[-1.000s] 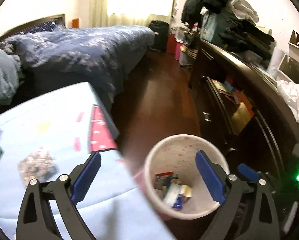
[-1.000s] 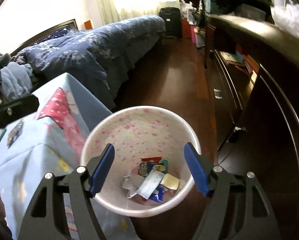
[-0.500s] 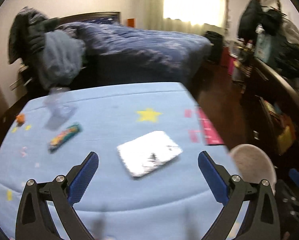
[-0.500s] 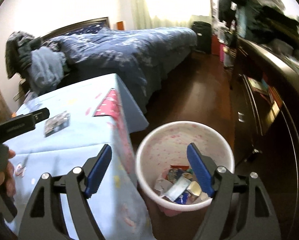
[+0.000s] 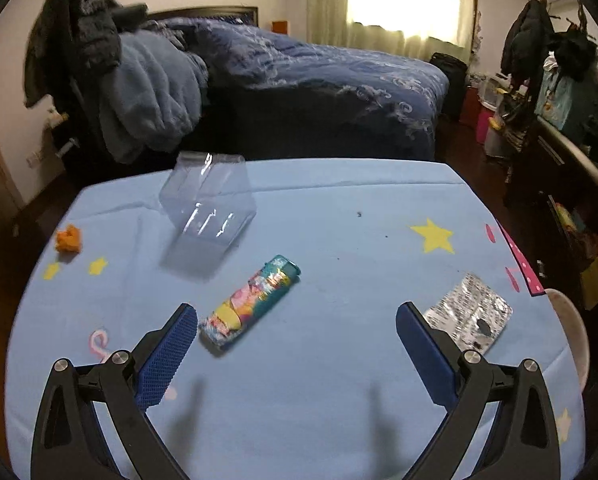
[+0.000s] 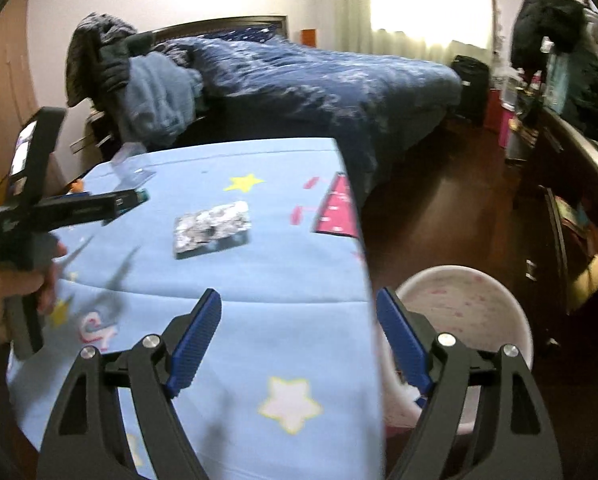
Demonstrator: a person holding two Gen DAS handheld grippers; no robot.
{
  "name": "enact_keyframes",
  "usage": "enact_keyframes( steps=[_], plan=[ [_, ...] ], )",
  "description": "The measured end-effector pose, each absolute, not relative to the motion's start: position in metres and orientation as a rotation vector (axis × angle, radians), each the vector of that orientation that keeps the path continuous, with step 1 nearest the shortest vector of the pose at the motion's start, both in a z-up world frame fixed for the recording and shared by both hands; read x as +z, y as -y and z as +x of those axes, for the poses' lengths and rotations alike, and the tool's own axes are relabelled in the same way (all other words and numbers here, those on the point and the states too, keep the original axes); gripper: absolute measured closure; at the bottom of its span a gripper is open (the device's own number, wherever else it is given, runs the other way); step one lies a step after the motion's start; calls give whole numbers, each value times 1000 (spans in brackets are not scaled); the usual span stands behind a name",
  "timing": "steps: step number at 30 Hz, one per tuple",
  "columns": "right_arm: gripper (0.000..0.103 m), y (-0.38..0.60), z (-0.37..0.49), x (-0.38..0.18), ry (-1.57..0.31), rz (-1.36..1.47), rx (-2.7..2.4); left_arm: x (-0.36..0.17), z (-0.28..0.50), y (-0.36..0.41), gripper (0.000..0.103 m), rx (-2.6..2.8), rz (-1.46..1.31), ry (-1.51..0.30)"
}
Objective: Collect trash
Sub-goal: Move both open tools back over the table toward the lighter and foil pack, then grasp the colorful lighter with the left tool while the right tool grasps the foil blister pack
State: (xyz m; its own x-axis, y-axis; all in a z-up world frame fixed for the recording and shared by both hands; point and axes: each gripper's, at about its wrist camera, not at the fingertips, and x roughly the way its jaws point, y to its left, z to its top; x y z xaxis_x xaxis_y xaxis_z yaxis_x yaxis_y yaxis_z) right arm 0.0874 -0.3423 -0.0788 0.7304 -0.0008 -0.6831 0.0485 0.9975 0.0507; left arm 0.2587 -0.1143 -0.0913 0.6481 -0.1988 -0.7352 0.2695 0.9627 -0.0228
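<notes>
Trash lies on the light blue tablecloth (image 5: 339, 220): a colourful wrapper (image 5: 255, 300), a silver blister pack (image 5: 469, 316), a clear plastic box (image 5: 207, 200) and an orange scrap (image 5: 69, 238). My left gripper (image 5: 295, 320) hangs open over the cloth, its left finger just beside the wrapper and its right finger beside the blister pack. Nothing is between its fingers. My right gripper (image 6: 297, 300) is open and bare above the table's right edge. The pink-speckled white bin (image 6: 479, 292) stands on the floor just right of it. The blister pack (image 6: 211, 226) lies ahead.
A hand (image 6: 15, 284) holds the left gripper (image 6: 131, 200) at the left of the right wrist view. Behind the table is a bed with a dark blue cover (image 5: 319, 72) and piled clothes (image 5: 147, 92). A dark cabinet (image 6: 571, 200) runs along the right.
Both views swung from the bin to the table. My left gripper moved left across the cloth to the wrapper. My right gripper rose from over the bin to the table's edge.
</notes>
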Motion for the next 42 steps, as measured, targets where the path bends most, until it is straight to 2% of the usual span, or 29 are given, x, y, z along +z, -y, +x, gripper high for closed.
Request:
enact_keyframes(
  steps=[6,11,16,21,24,26,27,28,32,42],
  plan=[
    [22,320,106,-78,-771,42,15,-112,279,111,4,-273,181,-870],
    [22,309,119,-82,-796,49,48,-119,286,105,5,-320,144,-921],
    [22,301,128,-85,-816,42,65,-121,286,110,11,-315,176,-927],
    [22,297,128,-84,-813,32,71,-119,288,107,26,-297,167,-923],
    [22,296,129,-84,-813,32,72,-117,288,105,41,-283,161,-920],
    [22,297,131,-85,-814,35,71,-115,288,104,61,-276,159,-916],
    [22,297,133,-86,-816,38,70,-114,287,104,66,-274,158,-915],
    [22,297,134,-87,-819,43,69,-114,287,103,76,-273,157,-914],
    [22,297,141,-92,-830,55,71,-113,285,99,80,-271,126,-906],
    [22,292,187,-112,-879,21,46,-101,268,82,81,-290,28,-880]
  ],
)
